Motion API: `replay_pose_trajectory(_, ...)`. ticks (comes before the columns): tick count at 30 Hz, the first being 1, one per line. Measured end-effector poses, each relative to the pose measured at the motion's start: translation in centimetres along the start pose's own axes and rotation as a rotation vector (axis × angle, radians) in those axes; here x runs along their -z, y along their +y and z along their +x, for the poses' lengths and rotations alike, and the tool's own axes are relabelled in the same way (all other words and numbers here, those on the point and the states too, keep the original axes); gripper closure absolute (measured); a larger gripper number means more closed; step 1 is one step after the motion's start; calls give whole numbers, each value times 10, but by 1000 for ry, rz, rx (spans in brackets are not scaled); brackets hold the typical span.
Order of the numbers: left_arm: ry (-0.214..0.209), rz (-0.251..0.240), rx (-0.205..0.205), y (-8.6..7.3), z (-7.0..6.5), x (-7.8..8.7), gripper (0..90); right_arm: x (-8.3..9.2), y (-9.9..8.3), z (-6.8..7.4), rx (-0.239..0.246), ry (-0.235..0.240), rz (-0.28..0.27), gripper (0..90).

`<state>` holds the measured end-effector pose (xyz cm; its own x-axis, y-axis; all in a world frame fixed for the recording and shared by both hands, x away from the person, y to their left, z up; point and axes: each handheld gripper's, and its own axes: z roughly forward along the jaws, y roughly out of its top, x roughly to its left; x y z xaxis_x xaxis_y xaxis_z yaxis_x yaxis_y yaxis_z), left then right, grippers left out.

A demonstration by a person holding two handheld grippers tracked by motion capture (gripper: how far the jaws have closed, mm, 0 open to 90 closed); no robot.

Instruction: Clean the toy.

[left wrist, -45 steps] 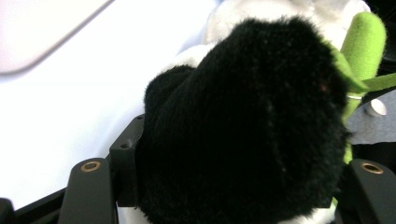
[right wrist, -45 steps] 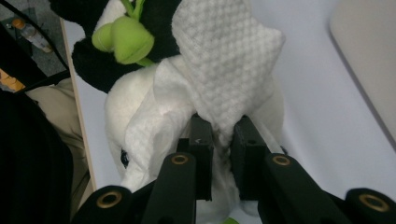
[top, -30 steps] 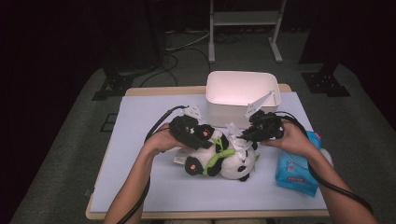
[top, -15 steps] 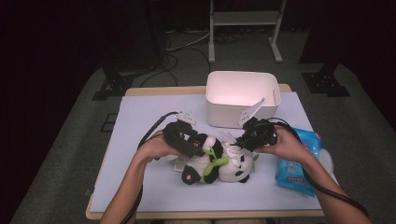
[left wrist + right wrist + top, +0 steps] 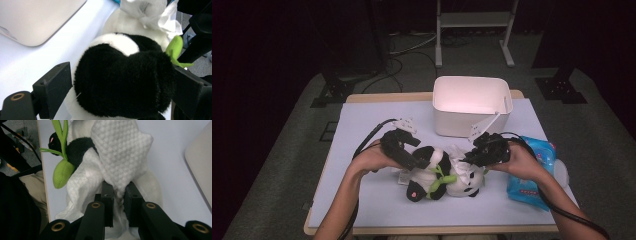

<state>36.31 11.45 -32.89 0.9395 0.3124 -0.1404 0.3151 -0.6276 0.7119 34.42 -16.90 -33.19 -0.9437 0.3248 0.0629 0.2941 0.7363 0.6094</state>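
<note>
A black-and-white plush panda (image 5: 428,176) with a green leaf (image 5: 438,183) lies on the table's middle front. My left gripper (image 5: 421,161) reaches in from the left, and its jaws press on either side of a black furry limb (image 5: 120,82). The panda's white body (image 5: 130,23) stretches beyond it. My right gripper (image 5: 468,159) comes from the right, shut on a white textured wipe (image 5: 120,157). The wipe (image 5: 460,151) drapes over the panda's white side, beside the leaf (image 5: 61,173) and a black paw (image 5: 78,147).
A white open bin (image 5: 464,122) stands behind the panda, with a pale corner of it (image 5: 32,22) close to my left gripper. A blue wipes pack (image 5: 532,172) lies at the right under the person's right hand. The table's front edge (image 5: 432,230) is near.
Both hands have drawn toward the front edge and lower onto the panda. The left gripper has slid left along it, and the right gripper now presses the wipe on it.
</note>
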Motion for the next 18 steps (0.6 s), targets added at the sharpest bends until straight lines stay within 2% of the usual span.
replay_pose_trajectory(6, -8, 11, -5, 2, -1, 3, 113, 1, -1, 6, 12, -9, 1, 793)
replay_pose_trajectory(7, -22, 11, -4, 2, -1, 3, 136, 2, -2, 6, 9, -8, 0, 793)
replay_pose_trajectory(11, -49, 19, -2, 2, -1, 2, 136, 2, -2, 8, 14, -6, -1, 794)
replay_pose_trajectory(18, -44, 17, -23, 6, -3, 7, 135, 2, -4, 12, 25, -11, -3, 794)
